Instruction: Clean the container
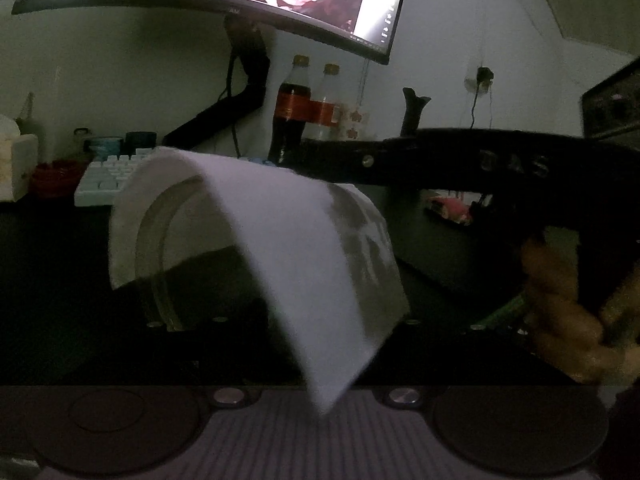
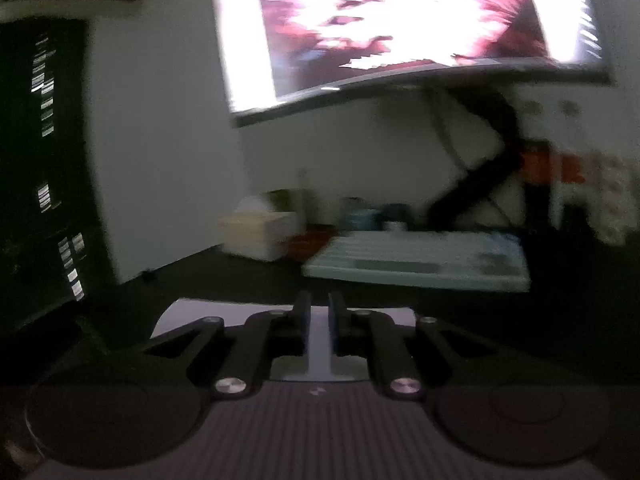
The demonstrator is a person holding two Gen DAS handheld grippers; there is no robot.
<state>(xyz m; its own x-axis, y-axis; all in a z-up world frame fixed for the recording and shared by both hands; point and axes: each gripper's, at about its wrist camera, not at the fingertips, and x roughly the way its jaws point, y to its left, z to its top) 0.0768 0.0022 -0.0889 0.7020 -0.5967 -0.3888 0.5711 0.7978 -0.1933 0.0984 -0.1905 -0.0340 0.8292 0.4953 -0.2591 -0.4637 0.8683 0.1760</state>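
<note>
clear round container [image 1: 160, 256] tipped on its side, open mouth facing the camera, sitting low over the dark desk, big white wipe [image 1: 280, 248] draped right over the top, one corner hanging down in front

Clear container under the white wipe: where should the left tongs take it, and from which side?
Take the clear container by its bare curved wall at the picture's left, coming from the near side and straddling the rim. The white wipe drapes over its top and right, so only that left arc is exposed. The view is dim, so this is a best guess.
</note>
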